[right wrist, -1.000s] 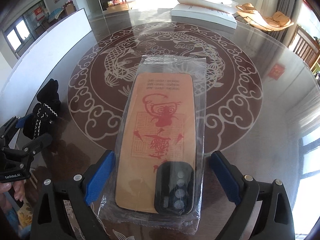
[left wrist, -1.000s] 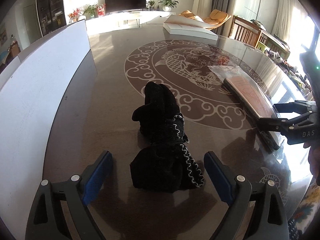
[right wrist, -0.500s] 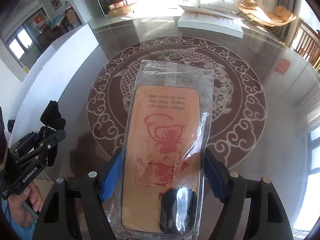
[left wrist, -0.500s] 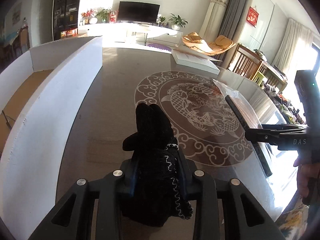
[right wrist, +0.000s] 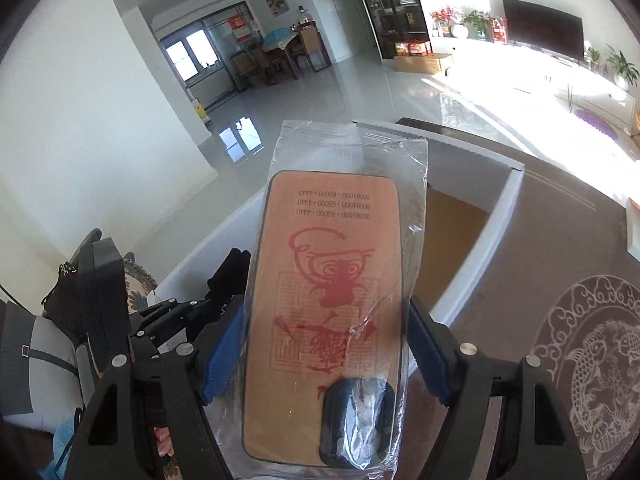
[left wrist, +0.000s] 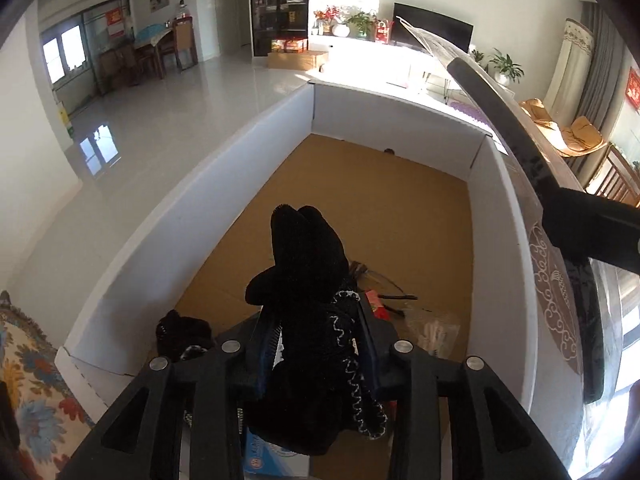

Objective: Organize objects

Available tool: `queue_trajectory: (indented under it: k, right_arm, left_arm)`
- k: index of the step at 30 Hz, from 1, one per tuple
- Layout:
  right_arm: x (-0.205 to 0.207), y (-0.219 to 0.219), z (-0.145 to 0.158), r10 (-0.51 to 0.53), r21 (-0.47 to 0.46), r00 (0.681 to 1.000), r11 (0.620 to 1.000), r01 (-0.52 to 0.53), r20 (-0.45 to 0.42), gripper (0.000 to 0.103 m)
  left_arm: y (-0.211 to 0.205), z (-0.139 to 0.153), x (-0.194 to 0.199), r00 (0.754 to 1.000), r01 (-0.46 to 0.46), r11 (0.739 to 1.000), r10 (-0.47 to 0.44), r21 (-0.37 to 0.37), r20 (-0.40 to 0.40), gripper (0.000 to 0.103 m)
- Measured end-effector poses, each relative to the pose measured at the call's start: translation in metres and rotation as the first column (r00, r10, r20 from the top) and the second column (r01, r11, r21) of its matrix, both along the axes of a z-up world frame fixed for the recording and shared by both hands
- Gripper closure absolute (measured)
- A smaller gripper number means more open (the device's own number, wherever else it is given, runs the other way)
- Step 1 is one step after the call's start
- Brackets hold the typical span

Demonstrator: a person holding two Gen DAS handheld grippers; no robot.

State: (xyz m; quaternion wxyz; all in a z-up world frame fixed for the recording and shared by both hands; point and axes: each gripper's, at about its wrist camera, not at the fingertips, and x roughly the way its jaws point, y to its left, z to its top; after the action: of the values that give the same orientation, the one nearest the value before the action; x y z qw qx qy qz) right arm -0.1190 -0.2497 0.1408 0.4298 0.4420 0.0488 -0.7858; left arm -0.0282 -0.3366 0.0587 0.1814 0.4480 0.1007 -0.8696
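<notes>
Sock (left wrist: 308, 280) over box (left wrist: 192, 216), phone case (right wrist: 328, 304) to its right.

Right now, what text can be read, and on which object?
"0008100 - 65000 - 4440", roughly, three similar lines printed mirrored on the bagged phone case; digits uncertain.
Blue box under the black glove: lettering too blurred.
Red wall signs: unreadable.

Far half of the white box (left wrist: 192, 216) floor is bare cardboard; descent unobstructed there. Near end is occupied (dark bundle (left wrist: 182, 334), red packet (left wrist: 376, 304), clear wrappers (left wrist: 434, 330)). Bagged phone case (left wrist: 520, 148) overhangs the right wall
</notes>
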Motion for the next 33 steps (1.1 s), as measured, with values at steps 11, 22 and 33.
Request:
queue_trajectory:
  k: [11,22,33]
  right_arm:
    - [0.016,-0.029,-0.042,0.019,0.078,0.999,0.997,-0.023,0.047,0.019]
    - [0.001,0.010,-0.013,-0.025,0.229,0.997,0.973,0.041,-0.074,0.002]
    - [0.012,0.003,-0.016,0.013,0.263,0.993,0.965,0.019,-0.120,0.002]
  left_arm:
    - [-0.001,-0.003,0.036,0.998,-0.061,0.991,0.061,-0.117,-0.002,0.011]
    - [0.022,0.012,0.037,0.981,-0.181,0.977,0.187,-0.108,0.043,0.011]
    - [0.025,0.015,0.036,0.979,-0.195,0.973,0.201,-0.124,0.037,0.011]
